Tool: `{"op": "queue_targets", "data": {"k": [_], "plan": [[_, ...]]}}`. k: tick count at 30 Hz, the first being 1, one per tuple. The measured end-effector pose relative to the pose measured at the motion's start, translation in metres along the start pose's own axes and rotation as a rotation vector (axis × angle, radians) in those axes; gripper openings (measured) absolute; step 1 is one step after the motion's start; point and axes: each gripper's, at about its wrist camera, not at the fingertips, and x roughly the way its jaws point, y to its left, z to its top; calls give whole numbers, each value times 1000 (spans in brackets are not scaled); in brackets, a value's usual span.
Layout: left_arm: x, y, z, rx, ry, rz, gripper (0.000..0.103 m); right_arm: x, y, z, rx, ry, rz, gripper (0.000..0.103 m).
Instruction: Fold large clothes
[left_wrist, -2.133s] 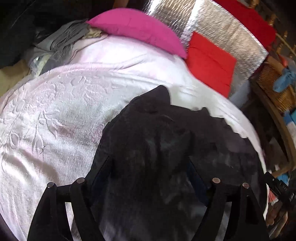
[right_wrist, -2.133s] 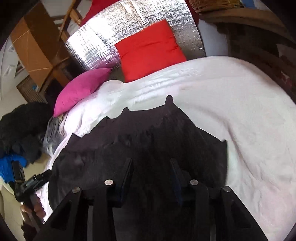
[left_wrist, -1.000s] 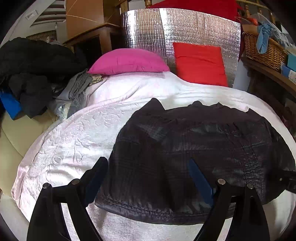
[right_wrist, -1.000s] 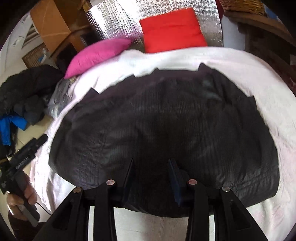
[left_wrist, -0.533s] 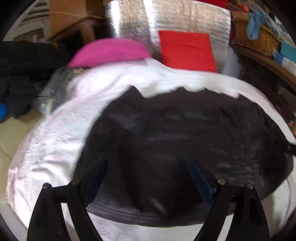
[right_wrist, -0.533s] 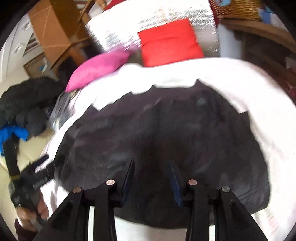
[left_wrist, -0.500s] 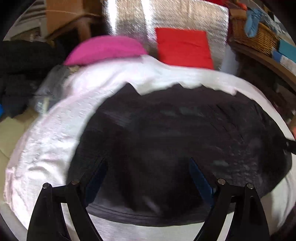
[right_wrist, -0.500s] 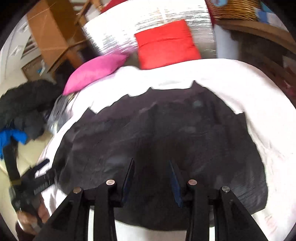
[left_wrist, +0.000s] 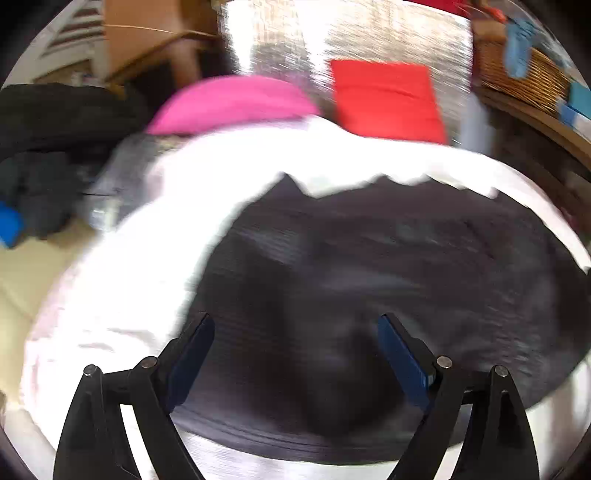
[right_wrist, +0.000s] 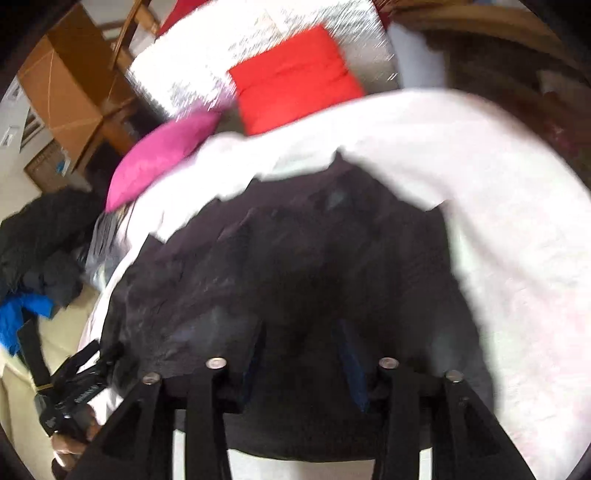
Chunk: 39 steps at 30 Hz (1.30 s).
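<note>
A large black garment (left_wrist: 388, 295) lies spread on a white bedspread (left_wrist: 122, 280); it also shows in the right wrist view (right_wrist: 314, 258). My left gripper (left_wrist: 295, 332) is open above the garment's near left part, its blue pads (left_wrist: 192, 350) wide apart with nothing between them. My right gripper (right_wrist: 301, 347) is open over the garment's near edge, its pads a moderate gap apart and empty. The left gripper's body (right_wrist: 70, 391) shows at the lower left of the right wrist view. Both views are blurred.
A pink pillow (left_wrist: 232, 103) and a red pillow (left_wrist: 384, 99) lean on a silver panel (left_wrist: 369, 37) at the head of the bed. A pile of dark clothes (left_wrist: 44, 155) lies to the left. A wicker basket (left_wrist: 524, 70) stands on a wooden shelf at the right.
The garment has been laid down and let go; both grippers have pulled back toward its near edge. The right view has swung right and tilted. The left gripper stays wide open.
</note>
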Motion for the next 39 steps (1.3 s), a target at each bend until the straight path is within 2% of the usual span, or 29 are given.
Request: {"op": "queue_targets", "data": {"k": [3, 4, 6, 9, 11, 13, 15, 17, 20, 21, 23, 25, 29, 31, 36, 37, 38, 39], "plan": [[12, 34, 1, -67, 35, 92, 90, -10, -16, 4, -6, -66, -143, 68], [17, 41, 1, -83, 53, 113, 90, -8, -22, 5, -9, -63, -195, 69], [28, 57, 0, -120, 89, 133, 90, 2, -32, 6, 14, -16, -215, 69], [41, 67, -4, -160, 145, 56, 90, 25, -44, 3, 69, 80, -154, 69], [46, 69, -5, -181, 164, -13, 90, 32, -47, 0, 96, 112, -89, 69], [49, 68, -7, -190, 188, -45, 89, 33, -39, -2, 73, 104, -99, 67], [48, 69, -7, -218, 181, -50, 89, 27, -33, -3, 50, 70, -100, 67], [51, 69, -7, -210, 180, -25, 90, 21, -32, -6, 30, 46, -94, 67], [62, 65, -12, -207, 216, -29, 91, 37, -35, -8, 35, 94, -153, 66], [65, 65, -13, -209, 220, -34, 91, 45, -38, -11, 47, 125, -152, 66], [63, 68, -13, -230, 227, -47, 91, 44, -38, -7, 53, 119, -149, 68], [55, 71, -11, -250, 210, -52, 91, 34, -35, -4, 54, 89, -146, 68], [42, 74, -1, -218, 114, -4, 91, 17, -32, 9, 50, -4, -113, 68], [43, 76, 3, -236, 91, -38, 91, 17, -30, 20, 51, -30, -99, 77], [71, 81, 9, -319, 140, -139, 91, 50, -52, 39, 145, 9, -43, 78], [77, 83, 10, -336, 147, -153, 86, 62, -57, 41, 172, 38, -24, 78], [82, 83, 10, -350, 159, -169, 69, 70, -60, 43, 178, 54, -31, 77], [87, 84, 11, -367, 176, -208, 63, 76, -60, 45, 169, 62, -45, 73]]}}
